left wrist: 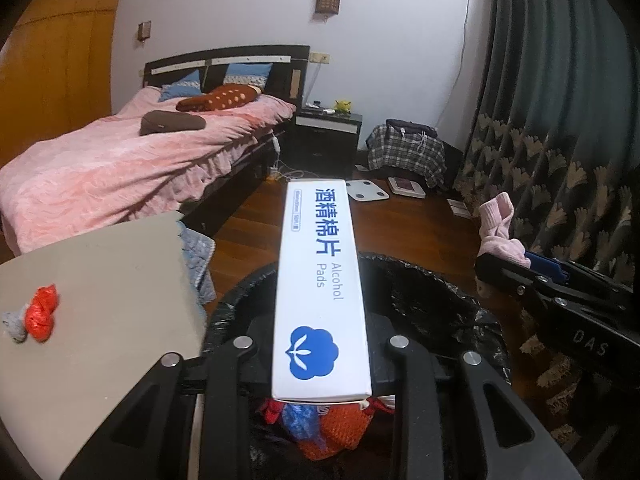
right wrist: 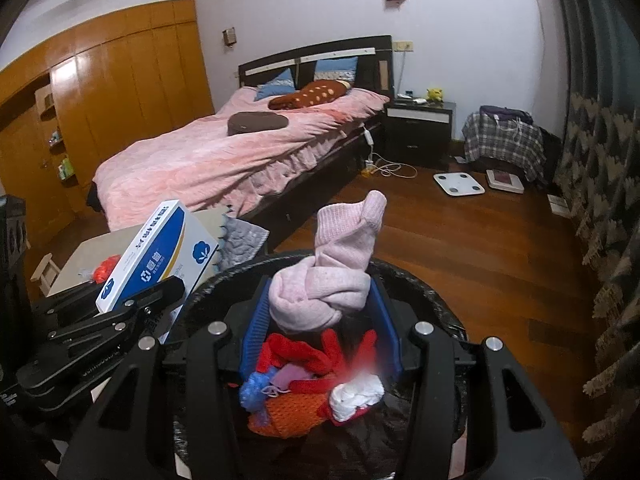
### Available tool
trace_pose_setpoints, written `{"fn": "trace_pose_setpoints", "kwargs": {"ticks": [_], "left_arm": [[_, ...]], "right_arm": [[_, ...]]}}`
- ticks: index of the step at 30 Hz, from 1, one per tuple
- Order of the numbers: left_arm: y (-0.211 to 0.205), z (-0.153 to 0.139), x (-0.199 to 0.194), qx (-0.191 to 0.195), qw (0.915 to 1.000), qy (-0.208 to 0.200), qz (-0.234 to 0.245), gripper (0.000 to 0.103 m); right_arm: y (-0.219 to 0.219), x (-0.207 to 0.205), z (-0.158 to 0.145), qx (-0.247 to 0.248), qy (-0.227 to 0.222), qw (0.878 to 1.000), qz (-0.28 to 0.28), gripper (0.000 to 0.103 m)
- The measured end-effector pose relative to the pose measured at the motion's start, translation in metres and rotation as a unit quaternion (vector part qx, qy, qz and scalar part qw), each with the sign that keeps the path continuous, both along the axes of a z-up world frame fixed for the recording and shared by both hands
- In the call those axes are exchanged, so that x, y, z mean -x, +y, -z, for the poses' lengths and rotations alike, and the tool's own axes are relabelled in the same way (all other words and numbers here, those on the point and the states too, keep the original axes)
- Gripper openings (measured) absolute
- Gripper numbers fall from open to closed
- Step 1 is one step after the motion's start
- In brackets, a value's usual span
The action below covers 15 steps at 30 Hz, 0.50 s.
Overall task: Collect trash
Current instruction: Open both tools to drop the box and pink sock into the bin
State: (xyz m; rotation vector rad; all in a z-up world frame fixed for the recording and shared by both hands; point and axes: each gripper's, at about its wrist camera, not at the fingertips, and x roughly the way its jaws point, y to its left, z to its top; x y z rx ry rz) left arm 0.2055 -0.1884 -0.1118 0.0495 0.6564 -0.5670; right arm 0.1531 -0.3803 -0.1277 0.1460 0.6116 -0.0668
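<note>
My left gripper (left wrist: 320, 360) is shut on a white and blue alcohol pads box (left wrist: 320, 292) and holds it over the black-lined trash bin (left wrist: 432, 300). The box also shows in the right wrist view (right wrist: 156, 256). My right gripper (right wrist: 320, 320) is shut on a knotted pink sock (right wrist: 332, 280), held above the same bin (right wrist: 440, 304); the sock shows in the left wrist view (left wrist: 498, 228). Inside the bin lie red, orange, blue and white scraps (right wrist: 312, 384). A red crumpled bag with a grey scrap (left wrist: 38, 312) lies on the beige table (left wrist: 112, 280) to the left.
A bed with a pink cover (right wrist: 224, 160) stands behind the table. A nightstand (right wrist: 418, 124), a plaid bag (right wrist: 504, 140) and two scales (right wrist: 458, 184) sit on the wooden floor. Dark patterned curtains (right wrist: 600, 160) hang at the right.
</note>
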Motion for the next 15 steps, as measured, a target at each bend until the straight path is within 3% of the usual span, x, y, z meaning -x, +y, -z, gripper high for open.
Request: {"fn": "trace_pose_setpoints", "kwargs": {"ticks": [4, 6, 7, 12, 15], "left_arm": [[-0.008, 0.009, -0.007, 0.001, 0.9997, 0.014, 0.019, 0.037], [-0.005, 0.011, -0.008, 0.003, 0.9997, 0.016, 0.021, 0.060], [-0.004, 0.011, -0.008, 0.005, 0.9997, 0.015, 0.021, 0.063], [0.011, 0.007, -0.006, 0.009, 0.9999, 0.005, 0.009, 0.075], [0.026, 0.002, -0.003, 0.009, 0.9999, -0.006, -0.011, 0.083]], "right_arm": [[-0.007, -0.001, 0.007, 0.001, 0.006, 1.000, 0.013, 0.055], [-0.010, -0.001, 0.008, 0.002, 0.002, 1.000, 0.019, 0.066], [-0.011, 0.000, 0.007, 0.004, 0.000, 1.000, 0.021, 0.067], [-0.009, 0.004, 0.005, 0.012, -0.010, 0.999, 0.029, 0.091], [-0.007, 0.006, 0.001, 0.013, -0.015, 0.999, 0.027, 0.094]]}}
